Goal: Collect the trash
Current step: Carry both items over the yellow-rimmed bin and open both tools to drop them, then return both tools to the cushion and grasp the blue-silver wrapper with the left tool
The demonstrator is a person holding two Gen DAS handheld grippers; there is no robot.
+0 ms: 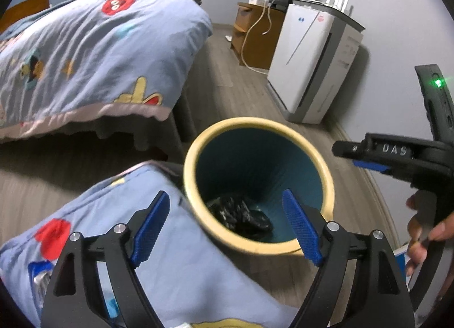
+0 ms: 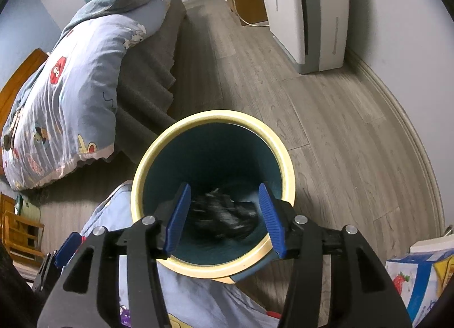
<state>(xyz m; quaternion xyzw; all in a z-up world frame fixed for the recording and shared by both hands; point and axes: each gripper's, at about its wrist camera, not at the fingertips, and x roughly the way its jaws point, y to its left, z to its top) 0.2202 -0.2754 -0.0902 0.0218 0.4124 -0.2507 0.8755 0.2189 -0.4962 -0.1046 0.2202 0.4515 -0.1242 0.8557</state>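
the left gripper (image 1: 227,225) hangs with its blue pads spread wide and nothing between them, over a cartoon-print quilt (image 1: 176,265) at 7 o'clock and the lip of the trash bin (image 1: 256,123), while the right gripper (image 2: 224,217) is released too, empty-jawed above the bin's mouth. the crumpled black trash (image 2: 224,220) lies at the bottom of the bin's teal inside. beyond it, at 10 o'clock, stands a bed (image 2: 85,72), and at 1 o'clock a white appliance (image 2: 309,10) by the wall.
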